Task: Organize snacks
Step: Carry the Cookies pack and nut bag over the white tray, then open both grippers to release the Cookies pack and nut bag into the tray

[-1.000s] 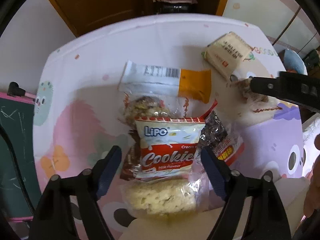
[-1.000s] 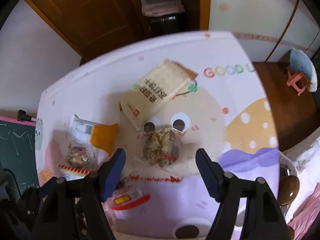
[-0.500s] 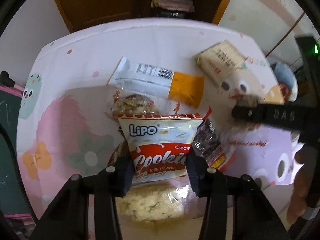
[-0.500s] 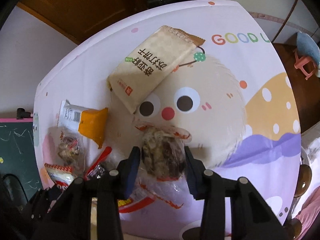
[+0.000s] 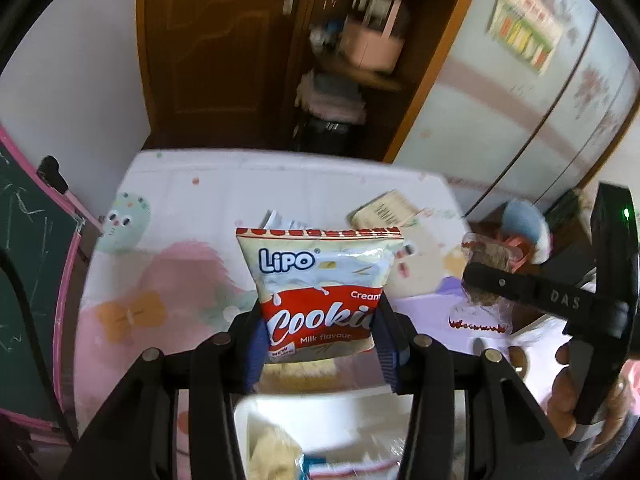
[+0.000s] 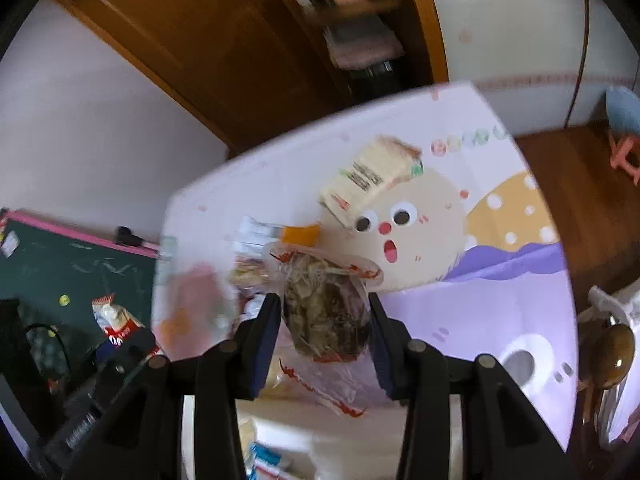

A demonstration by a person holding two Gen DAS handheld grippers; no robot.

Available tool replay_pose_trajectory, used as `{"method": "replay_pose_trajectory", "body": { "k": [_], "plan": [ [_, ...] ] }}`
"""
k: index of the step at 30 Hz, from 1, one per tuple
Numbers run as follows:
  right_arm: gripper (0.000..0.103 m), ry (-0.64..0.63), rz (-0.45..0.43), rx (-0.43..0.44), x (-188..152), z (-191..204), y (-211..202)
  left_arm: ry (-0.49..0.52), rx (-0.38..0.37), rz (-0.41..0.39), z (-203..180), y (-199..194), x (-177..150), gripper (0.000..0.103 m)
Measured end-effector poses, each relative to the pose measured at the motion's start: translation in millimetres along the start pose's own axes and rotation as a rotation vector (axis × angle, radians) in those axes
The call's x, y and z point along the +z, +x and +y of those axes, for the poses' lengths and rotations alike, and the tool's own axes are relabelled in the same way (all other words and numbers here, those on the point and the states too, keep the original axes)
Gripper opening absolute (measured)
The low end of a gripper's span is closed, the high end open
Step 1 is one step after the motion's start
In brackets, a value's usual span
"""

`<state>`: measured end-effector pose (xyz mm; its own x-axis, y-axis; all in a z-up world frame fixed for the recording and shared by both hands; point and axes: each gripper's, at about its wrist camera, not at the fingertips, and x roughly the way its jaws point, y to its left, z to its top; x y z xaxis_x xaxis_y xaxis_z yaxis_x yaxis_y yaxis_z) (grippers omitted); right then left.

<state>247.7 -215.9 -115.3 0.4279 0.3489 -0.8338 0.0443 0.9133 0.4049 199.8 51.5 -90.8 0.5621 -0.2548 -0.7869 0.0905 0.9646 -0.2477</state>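
My left gripper (image 5: 320, 344) is shut on a white and red Lipo cookie packet (image 5: 318, 280) and holds it in the air above the table. My right gripper (image 6: 324, 328) is shut on a clear packet of brown snack (image 6: 326, 308), also lifted; the same packet (image 5: 486, 276) shows in the left wrist view, on the right. A beige biscuit pack (image 6: 372, 178) and a white and orange bar (image 6: 276, 236) still lie on the cartoon tablecloth (image 6: 480, 312). Below both grippers is a white bin (image 5: 332, 428) with some packets inside.
A green chalkboard with a pink frame (image 5: 28, 300) stands left of the table. A wooden door and shelves (image 5: 248, 48) are behind it. A small clear packet (image 6: 250, 272) lies by the bar. A person's hand (image 5: 568, 392) holds the right gripper. A chair (image 6: 608, 344) stands at the right.
Both grippers closed on their packets and then lifted them off the table. The views tilted up, so the room behind and the white bin below came into sight.
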Motion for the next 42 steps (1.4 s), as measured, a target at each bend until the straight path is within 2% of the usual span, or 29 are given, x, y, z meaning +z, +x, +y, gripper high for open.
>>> {"method": "replay_pose_trajectory", "body": {
  "k": [2, 6, 9, 12, 18, 23, 27, 30, 34, 38, 42],
  "plan": [
    [0.042, -0.027, -0.068, 0.037, -18, 10, -37, 0.004, -0.009, -0.035, -2, -28, -8, 0.045],
    [0.042, -0.057, -0.146, 0.092, -47, 26, -88, 0.024, -0.031, -0.093, -8, -76, -27, 0.045],
    [0.042, -0.101, -0.209, 0.104, -71, 39, -121, 0.051, -0.054, -0.137, -16, -112, -41, 0.045],
    [0.042, -0.128, -0.256, 0.129, -91, 51, -147, 0.072, -0.072, -0.163, -23, -138, -53, 0.045],
    [0.042, -0.191, -0.342, 0.144, -123, 73, -185, 0.111, -0.061, -0.194, -34, -168, -78, 0.045],
    [0.042, -0.215, -0.362, 0.154, -144, 78, -195, 0.133, -0.069, -0.164, -38, -167, -102, 0.045],
    [0.043, -0.233, -0.355, 0.115, -164, 74, -192, 0.161, -0.058, -0.117, -42, -153, -122, 0.045],
    [0.043, -0.246, -0.321, 0.086, -180, 69, -181, 0.175, -0.035, -0.064, -43, -135, -135, 0.045],
    [0.043, -0.251, -0.282, -0.013, -198, 58, -162, 0.172, -0.014, 0.023, -38, -111, -152, 0.045],
    [0.043, -0.187, -0.197, -0.085, -206, 33, -140, 0.204, 0.040, 0.069, -37, -94, -165, 0.045],
    [0.043, -0.098, -0.134, -0.127, -207, 9, -125, 0.210, 0.051, 0.125, -35, -78, -172, 0.045]
  ]
}}
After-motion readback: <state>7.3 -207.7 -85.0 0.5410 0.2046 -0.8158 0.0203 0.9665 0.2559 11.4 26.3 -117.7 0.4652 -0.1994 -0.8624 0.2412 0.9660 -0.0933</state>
